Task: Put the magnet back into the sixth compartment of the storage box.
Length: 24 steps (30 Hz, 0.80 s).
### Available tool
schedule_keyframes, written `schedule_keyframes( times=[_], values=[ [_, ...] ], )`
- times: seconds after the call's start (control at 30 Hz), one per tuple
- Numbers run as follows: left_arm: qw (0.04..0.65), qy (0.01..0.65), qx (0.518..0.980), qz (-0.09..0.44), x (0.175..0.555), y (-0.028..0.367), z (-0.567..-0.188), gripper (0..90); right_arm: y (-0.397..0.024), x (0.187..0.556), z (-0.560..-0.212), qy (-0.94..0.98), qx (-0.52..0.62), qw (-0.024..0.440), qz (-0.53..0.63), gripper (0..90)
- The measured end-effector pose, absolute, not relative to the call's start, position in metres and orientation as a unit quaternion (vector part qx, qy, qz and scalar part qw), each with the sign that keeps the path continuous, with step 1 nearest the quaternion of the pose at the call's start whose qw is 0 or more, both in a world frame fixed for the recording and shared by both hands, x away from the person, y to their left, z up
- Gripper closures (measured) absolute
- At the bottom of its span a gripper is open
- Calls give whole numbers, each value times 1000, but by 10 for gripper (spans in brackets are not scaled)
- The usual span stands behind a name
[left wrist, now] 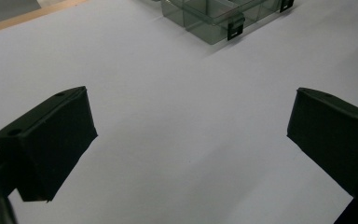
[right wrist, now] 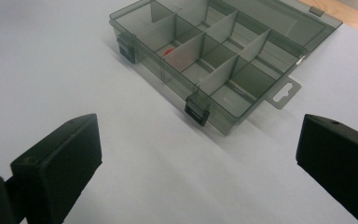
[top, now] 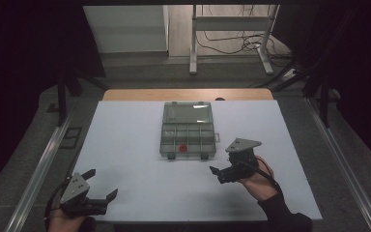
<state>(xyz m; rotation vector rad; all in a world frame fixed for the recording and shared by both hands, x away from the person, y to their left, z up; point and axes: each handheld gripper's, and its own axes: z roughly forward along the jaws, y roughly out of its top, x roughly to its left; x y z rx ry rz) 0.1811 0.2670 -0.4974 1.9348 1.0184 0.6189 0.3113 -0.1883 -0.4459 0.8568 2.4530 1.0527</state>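
The left gripper (top: 100, 186), held in the person's left hand (top: 66, 223) near the front left corner of the white table top (top: 125, 145), had its two black jaws spread wide apart, grasping nothing. In the left gripper view those fingers (left wrist: 51, 140) stood at either side with bare white surface between them, and the corner of the clear smoke-grey plastic compartment box (left wrist: 214, 18) lay well ahead of the fingertips, up and a little to the right.

The right gripper (top: 217, 175), held in the person's right hand (top: 258, 183), was also released, its black jaws parted and empty. In the right gripper view its fingers (right wrist: 60, 163) framed a stretch of bare table, and the compartment box (right wrist: 223, 60) lay near, just beyond the fingertips and apart from them, its front wall with two dark latches (right wrist: 196, 112) turned towards the jaws. The box stood open, its lid (top: 188, 113) folded back flat on the far side, away from both grippers. Thin dividers split the box into several cells. A small round red piece (top: 183, 147) sat in one cell of the front row, the row nearest the fingers; in the right gripper view it showed as a red patch (right wrist: 168, 50) behind a divider, beyond the left finger's side of the box. Neither gripper touched the box. A black sleeve (top: 280, 212) covered the right forearm behind the right gripper.
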Motion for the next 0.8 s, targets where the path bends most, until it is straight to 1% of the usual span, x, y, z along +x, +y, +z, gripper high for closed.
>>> schedule_keyframes(
  times=[0.8],
  values=[
    [422, 408, 771, 246, 181, 267, -497, 14, -220, 300, -448, 845, 331, 181, 380, 0]
  ],
)
